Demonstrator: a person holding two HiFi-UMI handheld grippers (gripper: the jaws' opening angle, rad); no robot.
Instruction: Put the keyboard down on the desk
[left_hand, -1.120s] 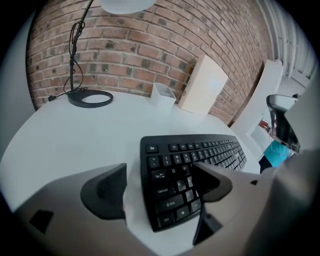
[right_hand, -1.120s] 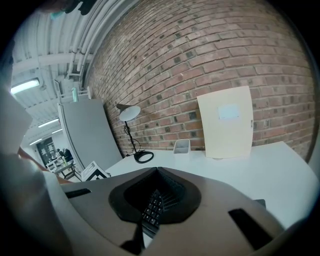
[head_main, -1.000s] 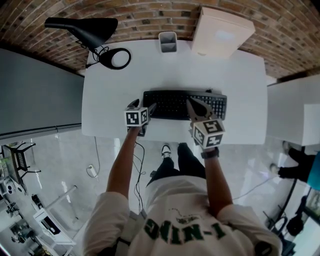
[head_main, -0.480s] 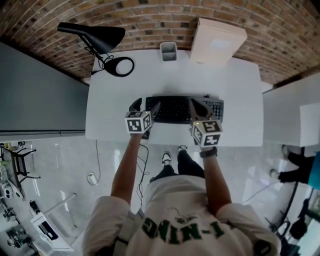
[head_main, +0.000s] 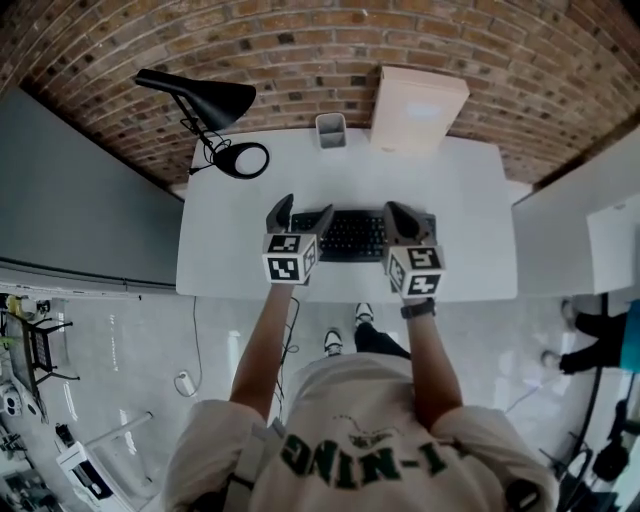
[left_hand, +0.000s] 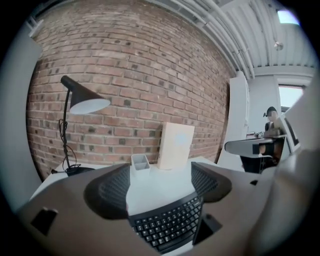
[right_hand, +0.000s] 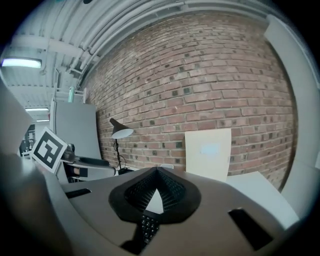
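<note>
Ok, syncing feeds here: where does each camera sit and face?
Head view: on the person's head, looking steeply down at desk and keyboard; both arms, left gripper, right gripper show.
Left gripper view: on left gripper, facing brick wall; open jaws show.
Right gripper view: on right gripper, same wall; jaw tips meet.
Shared: lamp, cream box.

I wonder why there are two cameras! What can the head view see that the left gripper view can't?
Only the head view shows the person's arms, their shirt, the floor and the whole desk from above. Only the left gripper view shows the ceiling pipes and someone far off on the right. Both show the keyboard, the black lamp, the grey cup, the cream box and the brick wall.
</note>
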